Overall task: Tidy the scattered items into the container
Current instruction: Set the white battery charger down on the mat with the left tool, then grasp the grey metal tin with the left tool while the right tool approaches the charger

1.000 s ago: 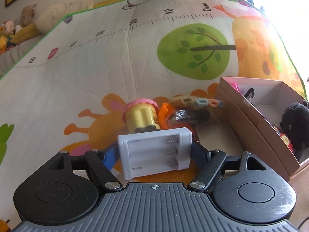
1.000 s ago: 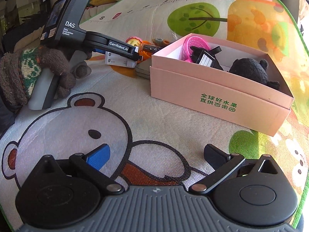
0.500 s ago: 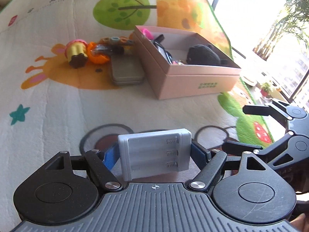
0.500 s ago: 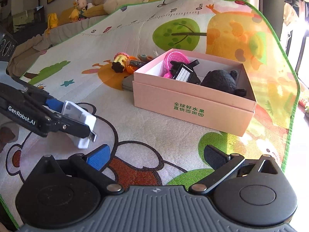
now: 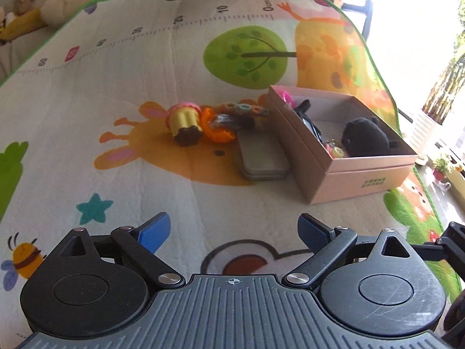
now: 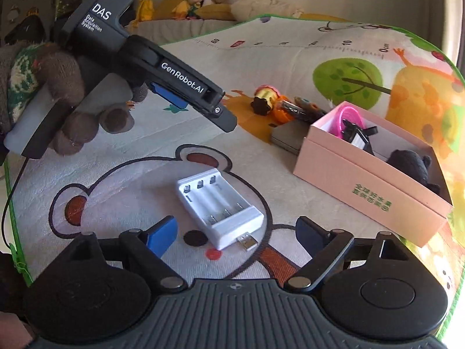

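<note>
A white battery charger [image 6: 221, 208] lies flat on the play mat just in front of my right gripper [image 6: 237, 232], which is open and empty. My left gripper [image 5: 235, 229] is open and empty; in the right wrist view it [image 6: 200, 99] hovers above the mat to the charger's left. The pink cardboard box [image 5: 363, 171] [image 6: 366, 186] holds a black plush toy [image 5: 366, 138], a pink ring [image 6: 350, 116] and a black clip. Left of the box lie a grey tin [image 5: 263, 160], a yellow-and-pink toy [image 5: 186, 120], an orange piece [image 5: 216, 129] and a dark tube.
The cartoon play mat [image 5: 116, 87] covers the floor, its green edge near a bright window on the right. Stuffed toys [image 6: 203, 0] line the far edge of the mat. A gloved hand [image 6: 58, 101] holds the left gripper.
My left gripper has let go of the white charger, which now lies on the mat in front of the right gripper. The left gripper's jaws have opened and it has lifted away.
</note>
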### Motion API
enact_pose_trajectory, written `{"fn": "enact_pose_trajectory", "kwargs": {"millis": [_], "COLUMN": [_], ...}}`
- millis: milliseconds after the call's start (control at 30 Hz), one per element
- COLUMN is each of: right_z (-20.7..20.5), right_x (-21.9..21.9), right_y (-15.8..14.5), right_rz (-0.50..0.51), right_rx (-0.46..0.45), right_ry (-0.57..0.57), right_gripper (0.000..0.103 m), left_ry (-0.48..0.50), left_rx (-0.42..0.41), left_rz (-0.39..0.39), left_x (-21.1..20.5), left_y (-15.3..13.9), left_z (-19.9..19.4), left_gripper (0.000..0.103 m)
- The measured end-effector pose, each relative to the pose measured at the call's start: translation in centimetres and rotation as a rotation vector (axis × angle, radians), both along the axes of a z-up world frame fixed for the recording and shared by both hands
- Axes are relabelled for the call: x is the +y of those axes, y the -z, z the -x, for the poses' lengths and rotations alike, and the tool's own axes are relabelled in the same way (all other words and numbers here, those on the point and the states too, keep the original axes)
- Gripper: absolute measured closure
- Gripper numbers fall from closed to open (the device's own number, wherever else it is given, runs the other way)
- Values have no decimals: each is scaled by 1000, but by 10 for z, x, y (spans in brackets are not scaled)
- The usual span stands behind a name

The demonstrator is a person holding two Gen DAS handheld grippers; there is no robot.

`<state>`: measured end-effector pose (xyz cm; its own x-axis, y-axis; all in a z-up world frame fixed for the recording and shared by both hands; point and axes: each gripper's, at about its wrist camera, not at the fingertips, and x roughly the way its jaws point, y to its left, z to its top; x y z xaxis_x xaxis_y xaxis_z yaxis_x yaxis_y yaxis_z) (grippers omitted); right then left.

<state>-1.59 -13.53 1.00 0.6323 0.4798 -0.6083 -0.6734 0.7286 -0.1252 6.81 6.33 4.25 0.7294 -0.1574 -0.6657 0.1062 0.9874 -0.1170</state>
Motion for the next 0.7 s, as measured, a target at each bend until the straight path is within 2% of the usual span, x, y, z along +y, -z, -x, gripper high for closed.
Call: {"fn": "enact_pose_trajectory", "kwargs": {"millis": [33, 100, 167, 233, 333, 433, 567, 700], "right_z": [-5, -17, -30, -31, -26, -28, -38, -40], "right_x": [6, 13, 8, 0, -19, -50, -86, -94], "right_y": [2, 7, 7, 5, 5, 6, 9, 15], "right_rz": [5, 10, -34, -33, 2, 17, 4, -44], "right_rx": [1, 39, 111, 130, 100, 84, 63, 68], "right_ry": [-4, -11, -27, -26, 4, 104, 287, 331], "right_gripper": [15, 26, 42, 48, 50, 49, 29, 22], "left_ry": [-7, -4, 18, 46, 79, 88, 58, 95], "left_rx": [1, 3, 4, -2, -12, -42, -93, -95], "left_rz": [5, 12, 18, 12, -19, -61, -143, -126], "left_x": [4, 7, 5, -1, -16, -31, -48, -54], "left_y": [1, 3, 6, 10, 17, 22, 29, 37], "left_z": [0, -1, -2, -6, -19, -37, -66, -89], "left_gripper": [5, 5, 4, 3, 3, 3, 3, 3]}}
